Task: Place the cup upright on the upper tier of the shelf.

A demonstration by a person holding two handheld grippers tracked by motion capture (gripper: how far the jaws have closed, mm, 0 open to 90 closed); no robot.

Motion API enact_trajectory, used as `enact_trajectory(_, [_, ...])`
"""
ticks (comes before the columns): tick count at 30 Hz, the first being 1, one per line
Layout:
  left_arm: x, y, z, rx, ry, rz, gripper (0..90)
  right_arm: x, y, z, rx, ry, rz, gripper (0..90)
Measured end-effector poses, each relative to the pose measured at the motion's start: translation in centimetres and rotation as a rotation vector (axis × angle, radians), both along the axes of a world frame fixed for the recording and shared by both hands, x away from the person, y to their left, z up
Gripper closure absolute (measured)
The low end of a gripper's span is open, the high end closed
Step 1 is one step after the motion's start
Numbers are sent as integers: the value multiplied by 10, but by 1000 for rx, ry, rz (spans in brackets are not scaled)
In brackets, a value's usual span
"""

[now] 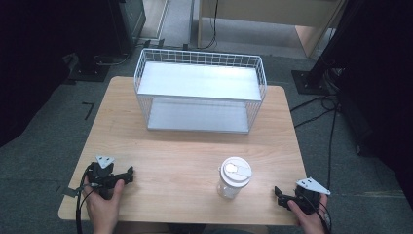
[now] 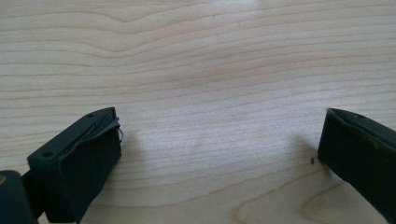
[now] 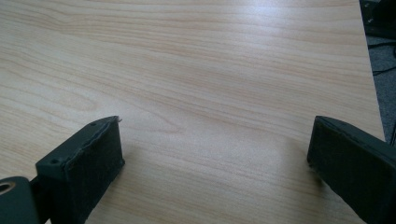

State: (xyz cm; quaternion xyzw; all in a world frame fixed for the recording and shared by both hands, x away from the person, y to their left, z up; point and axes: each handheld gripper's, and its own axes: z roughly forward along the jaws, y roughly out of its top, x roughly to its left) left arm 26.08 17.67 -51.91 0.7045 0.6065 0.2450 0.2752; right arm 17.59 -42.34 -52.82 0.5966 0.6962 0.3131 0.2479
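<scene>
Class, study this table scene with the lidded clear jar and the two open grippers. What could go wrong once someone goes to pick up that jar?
1. The jar is upright, tall and clear-walled; a grip from the right gripper, the nearer one, could slip or tip it.
2. It stands close to the table front edge, so a nudge might send it off.
3. If it is bound for the wire rack, it could catch the raised mesh rim.

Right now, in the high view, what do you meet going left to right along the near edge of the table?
Left gripper, jaws open → clear lidded jar → right gripper, jaws open, all on the wooden table.
</scene>
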Motion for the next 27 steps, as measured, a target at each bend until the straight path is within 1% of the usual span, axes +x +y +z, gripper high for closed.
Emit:
enact_trajectory(5, [0,0,0,0,0,1,0,0,0,0,-2,-1,-4,52])
enact_trajectory(6, [0,0,0,-1,0,0,0,0,0,1,-6,-7,4,80])
enact_trajectory(7, [0,0,0,0,0,0,0,-1,1,1,-12,-16,6,89])
enact_trajectory(9, [0,0,0,-1,-1,0,0,-1,1,2,-22,-22,8,89])
enact_trajectory(10, [0,0,0,-1,0,0,0,-2,3,3,-10,-11,9,89])
enact_trajectory(11, [0,0,0,-1,0,0,0,-2,3,3,-10,-11,9,89])
enact_trajectory(12, [0,0,0,-1,0,1,0,-3,4,5,16,-1,19,89])
enact_trajectory(13, [0,0,0,0,1,-1,0,-3,4,5,16,-1,19,89])
enact_trajectory(14, [0,0,0,0,1,-1,0,-5,7,9,23,0,36,89])
enact_trajectory(16, [0,0,0,0,1,0,0,-5,10,11,20,0,46,89])
enact_trajectory(17, [0,0,0,1,1,-1,0,-6,16,17,6,-7,61,89])
enact_trajectory(21, [0,0,0,1,1,-1,0,-8,26,25,8,-22,87,90])
enact_trajectory(22, [0,0,0,1,1,0,0,-8,33,30,5,-28,110,89])
enact_trajectory(24, [0,0,0,1,1,-1,0,-8,39,35,5,-30,141,89])
enact_trajectory(25, [0,0,0,1,1,-1,0,-8,39,35,5,-30,141,89])
enact_trajectory(26, [0,0,0,1,1,0,0,-9,45,39,6,-33,167,89])
enact_trajectory(27, [0,0,0,1,1,0,0,-8,47,41,9,-34,179,89])
